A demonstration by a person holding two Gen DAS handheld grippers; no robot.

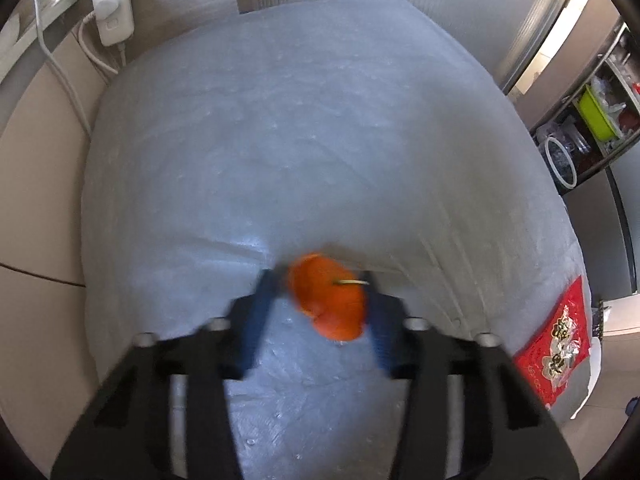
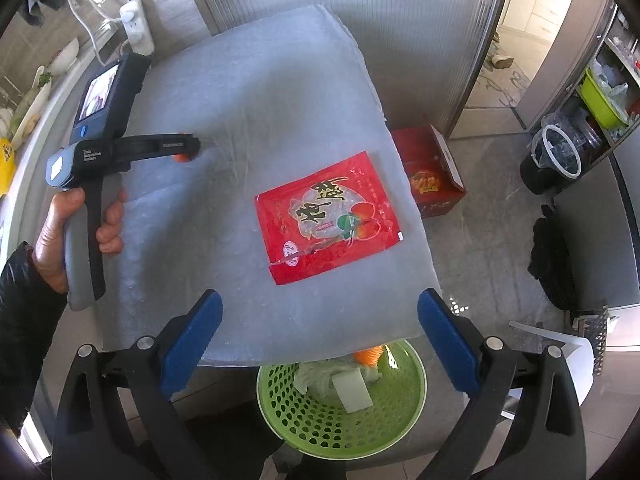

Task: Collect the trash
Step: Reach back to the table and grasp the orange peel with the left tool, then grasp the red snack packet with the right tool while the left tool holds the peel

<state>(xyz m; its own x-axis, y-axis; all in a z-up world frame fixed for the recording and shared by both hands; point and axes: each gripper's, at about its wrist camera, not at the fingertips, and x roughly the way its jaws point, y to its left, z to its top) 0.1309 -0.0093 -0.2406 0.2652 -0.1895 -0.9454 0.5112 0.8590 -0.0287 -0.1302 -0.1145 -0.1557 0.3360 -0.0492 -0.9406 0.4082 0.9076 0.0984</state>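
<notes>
Left gripper [image 1: 326, 292], jaws narrowed, clamps an orange peel [image 1: 328, 300] against the pale foam-sheet-covered table [image 1: 320, 140]. Right gripper [image 2: 320, 344], jaws wide and empty, hovers above a red snack wrapper [image 2: 326, 216] lying flat near the table's edge. Green perforated basket [image 2: 344, 428] below holds collected scraps.

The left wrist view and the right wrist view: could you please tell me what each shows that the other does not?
Only the left wrist view shows the left hand-held gripper closed on the orange peel up close. Only the right wrist view shows the open right hand-held gripper, the green basket below and the red box. Both show the red wrapper on the grey table cover.
</notes>
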